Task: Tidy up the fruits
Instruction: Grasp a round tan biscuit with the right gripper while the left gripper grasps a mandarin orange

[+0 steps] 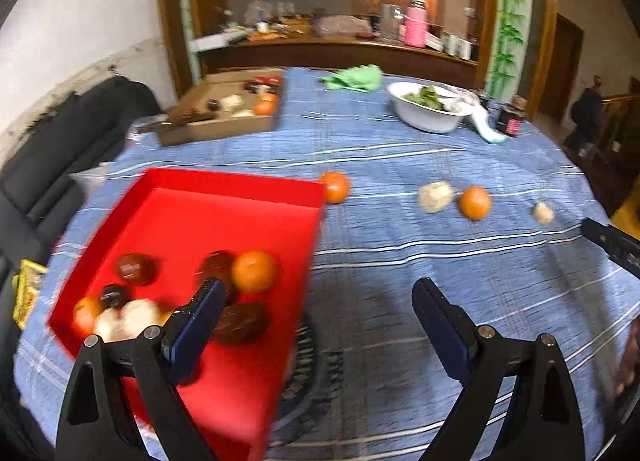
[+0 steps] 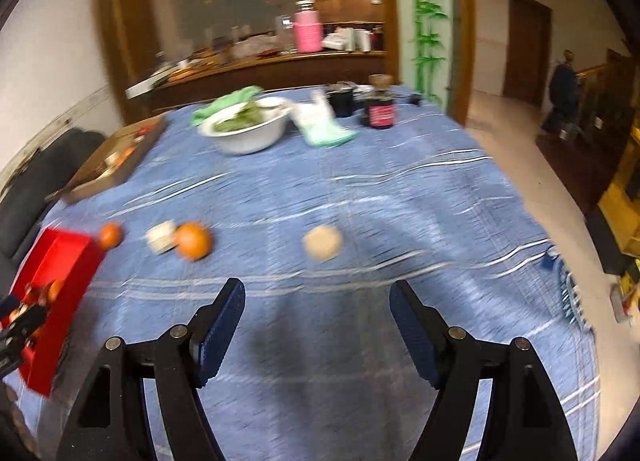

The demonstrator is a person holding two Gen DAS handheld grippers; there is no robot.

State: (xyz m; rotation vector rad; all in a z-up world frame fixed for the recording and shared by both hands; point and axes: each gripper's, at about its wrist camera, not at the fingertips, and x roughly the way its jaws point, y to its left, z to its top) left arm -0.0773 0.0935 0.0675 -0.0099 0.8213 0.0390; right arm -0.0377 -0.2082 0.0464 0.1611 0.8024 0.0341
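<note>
- The red box (image 1: 208, 245) sits on the blue cloth (image 1: 400, 261) and already holds a pile of fruit: oranges, dark round ones and pale ones.
- Four fruits lie loose on the cloth, all to the right of the red box: an orange (image 1: 335, 187) touching its far corner, then a pale fruit (image 1: 435, 197) and a second orange (image 1: 475, 202) close together, then a small pale ball (image 2: 323, 242) furthest from the box.
- The left gripper (image 1: 320, 293) hangs over the box's right edge, jaws wide apart, holding nothing.
- The right gripper (image 2: 318, 293) also has its jaws apart and empty.
- The small pale ball lies straight ahead of the right gripper's fingers, so I think the right hand is nearer and should take it.
- The ball is round, so any grip angle works.
</note>
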